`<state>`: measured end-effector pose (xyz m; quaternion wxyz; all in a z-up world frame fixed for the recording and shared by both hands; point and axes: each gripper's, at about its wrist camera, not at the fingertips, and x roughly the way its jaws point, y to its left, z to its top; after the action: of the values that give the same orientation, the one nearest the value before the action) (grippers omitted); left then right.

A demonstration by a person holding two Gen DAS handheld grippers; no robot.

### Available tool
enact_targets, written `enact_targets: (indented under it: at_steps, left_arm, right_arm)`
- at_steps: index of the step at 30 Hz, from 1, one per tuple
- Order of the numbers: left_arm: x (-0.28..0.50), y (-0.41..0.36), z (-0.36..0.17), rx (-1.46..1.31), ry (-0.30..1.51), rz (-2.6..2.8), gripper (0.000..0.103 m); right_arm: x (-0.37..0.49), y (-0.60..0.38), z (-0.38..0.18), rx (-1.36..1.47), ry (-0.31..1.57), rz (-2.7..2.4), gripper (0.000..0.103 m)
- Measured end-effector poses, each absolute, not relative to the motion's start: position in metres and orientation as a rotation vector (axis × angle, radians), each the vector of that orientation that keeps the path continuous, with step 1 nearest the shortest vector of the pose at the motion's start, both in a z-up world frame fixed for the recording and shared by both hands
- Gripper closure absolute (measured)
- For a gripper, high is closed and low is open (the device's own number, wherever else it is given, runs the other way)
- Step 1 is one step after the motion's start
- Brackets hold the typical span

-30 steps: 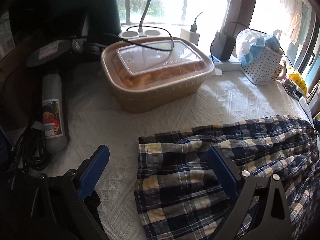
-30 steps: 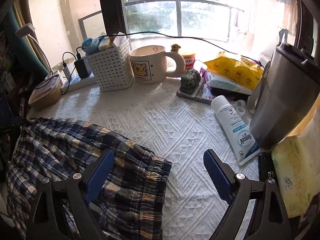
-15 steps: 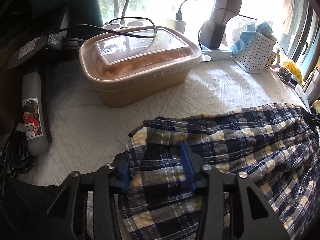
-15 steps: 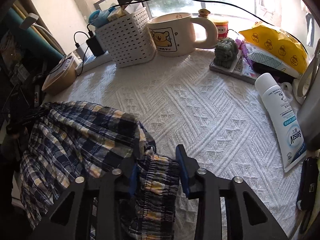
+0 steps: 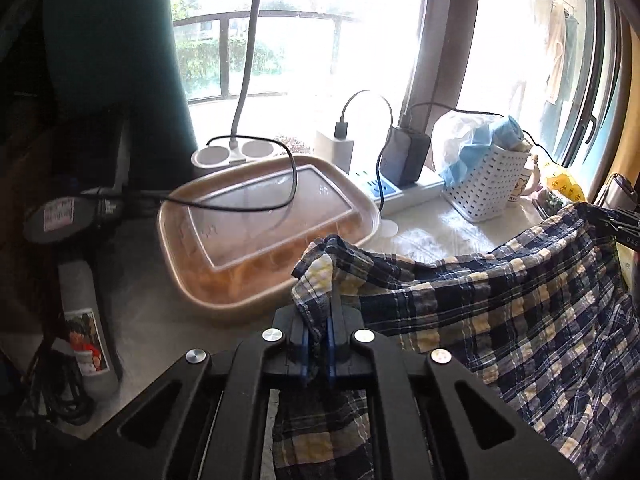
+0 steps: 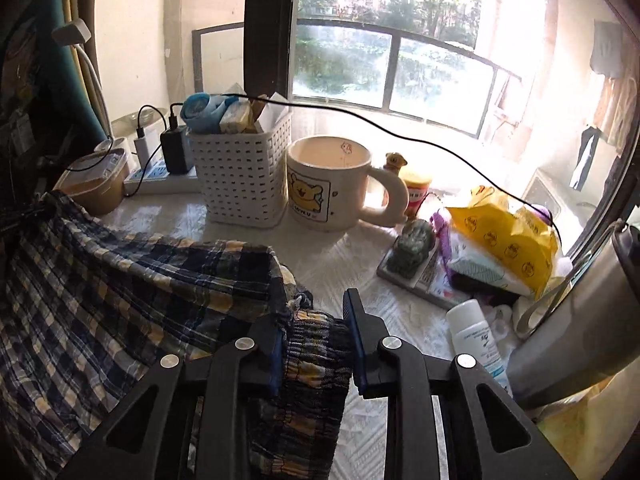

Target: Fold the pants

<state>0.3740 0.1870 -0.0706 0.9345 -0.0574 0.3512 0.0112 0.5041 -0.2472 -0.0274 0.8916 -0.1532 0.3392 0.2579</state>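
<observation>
Blue, white and yellow plaid pants (image 5: 500, 320) hang stretched between my two grippers above the white tablecloth (image 6: 360, 264). My left gripper (image 5: 319, 332) is shut on one corner of the cloth. That corner is pinched thin between the blue pads and sticks up past them. In the right wrist view the pants (image 6: 120, 300) run off to the left. There my right gripper (image 6: 314, 320) is shut on the bunched elastic waistband, a thick wad filling the gap between its pads. The rest of the waistband hangs below the jaws.
A lidded tan food container (image 5: 260, 240) sits just behind the left gripper, with a power strip (image 5: 400, 192) and white basket (image 5: 484, 184) further back. A bear mug (image 6: 328, 184), yellow packet (image 6: 508, 240), white tube (image 6: 476, 336) and steel flask (image 6: 580, 320) crowd the right side.
Both grippers went from wide open to shut on the pants, the left on a corner and the right on the waistband. Both ends have risen off the table.
</observation>
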Motion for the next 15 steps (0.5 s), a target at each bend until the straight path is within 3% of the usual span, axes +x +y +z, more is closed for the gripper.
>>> enact_targets:
  at_steps: [8, 10, 11, 12, 13, 15]
  left_arm:
    - [0.404, 0.166, -0.071, -0.105, 0.736, 0.022, 0.095]
    - [0.403, 0.164, -0.071, -0.090, 0.753, 0.044, 0.076]
    - [0.398, 0.166, -0.069, -0.097, 0.750, 0.055, 0.044]
    - [0.392, 0.169, -0.066, -0.112, 0.736, 0.055, 0.021]
    - [0.384, 0.173, -0.062, -0.123, 0.721, 0.053, 0.016]
    - [0.368, 0.175, -0.053, -0.110, 0.703, 0.065, 0.013]
  right_arm:
    - [0.546, -0.243, -0.042, -0.342, 0.727, 0.463, 0.077]
    - [0.549, -0.242, -0.051, -0.346, 0.747, 0.467, 0.076]
    - [0.544, -0.245, -0.055, -0.346, 0.755, 0.480, 0.072]
    - [0.542, -0.246, -0.056, -0.348, 0.765, 0.478, 0.065]
    - [0.539, -0.250, -0.054, -0.338, 0.767, 0.478, 0.058]
    - [0.528, -0.262, -0.044, -0.287, 0.747, 0.497, 0.024]
